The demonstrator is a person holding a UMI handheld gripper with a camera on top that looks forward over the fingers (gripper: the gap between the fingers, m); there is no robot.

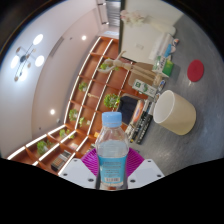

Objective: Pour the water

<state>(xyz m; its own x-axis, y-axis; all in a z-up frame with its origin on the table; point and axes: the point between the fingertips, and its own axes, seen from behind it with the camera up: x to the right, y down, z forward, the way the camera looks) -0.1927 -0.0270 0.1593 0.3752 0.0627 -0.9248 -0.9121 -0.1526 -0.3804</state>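
Fingers of the gripper (pixel 111 172) are closed on a clear plastic water bottle (pixel 112 150), the purple pads (pixel 94 160) pressing against its sides low down near the blue label. The bottle has a white cap and stands upright between the fingers, lifted so that the room tilts steeply behind it. Beyond the bottle and off to its right, a cream-coloured cup (pixel 176 111) appears on its side in this slanted view, its open mouth turned toward the bottle, resting on a pale bench (pixel 178 72). Past the cup on the same bench sits a round red object (pixel 195 69), and near it a few small items too small to make out. A wooden shelf unit (pixel 88 100) with green plants (pixel 112 101) on its levels runs behind the bottle, from near the cap away toward the ceiling. A cluster of round ceiling lights (pixel 27 55) glows on the far side, well apart from the bottle.
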